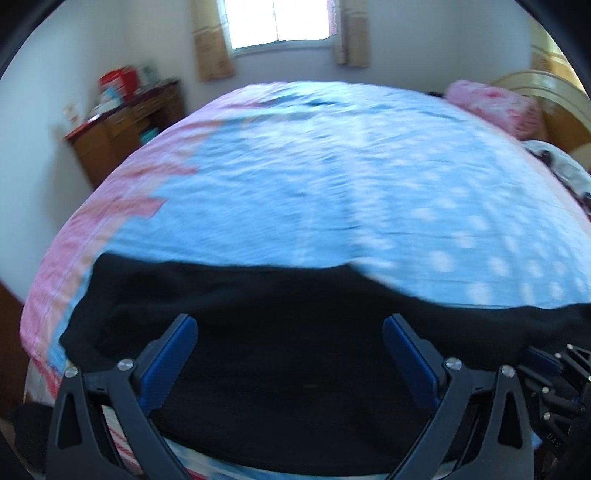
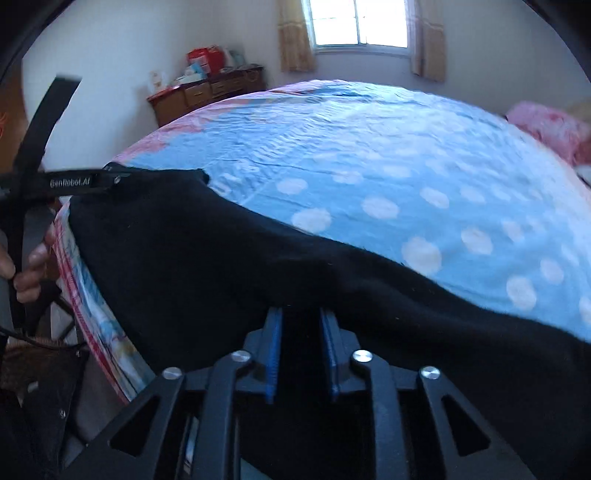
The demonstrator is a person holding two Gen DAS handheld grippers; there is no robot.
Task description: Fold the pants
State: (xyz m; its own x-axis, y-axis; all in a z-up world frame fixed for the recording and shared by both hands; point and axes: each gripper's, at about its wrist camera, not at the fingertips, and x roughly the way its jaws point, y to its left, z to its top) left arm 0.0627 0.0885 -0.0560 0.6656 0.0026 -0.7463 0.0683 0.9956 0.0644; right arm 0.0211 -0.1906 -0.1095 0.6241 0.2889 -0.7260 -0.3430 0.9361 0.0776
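Observation:
Black pants [image 1: 280, 306] lie along the near edge of a bed with a blue polka-dot cover [image 1: 332, 184]. My left gripper [image 1: 290, 323] is open, its blue-padded fingers spread over the black fabric. In the right wrist view the pants [image 2: 207, 258] stretch from upper left to lower right. My right gripper [image 2: 301, 314] has its fingers close together with black fabric pinched between them. The left gripper [image 2: 110, 179] shows there at the pants' far left corner.
A wooden dresser [image 1: 122, 129] with boxes on top stands by the far left wall. A window [image 1: 280, 22] with curtains is behind the bed. A pink pillow [image 1: 495, 105] and wooden headboard [image 1: 546, 92] are at the right.

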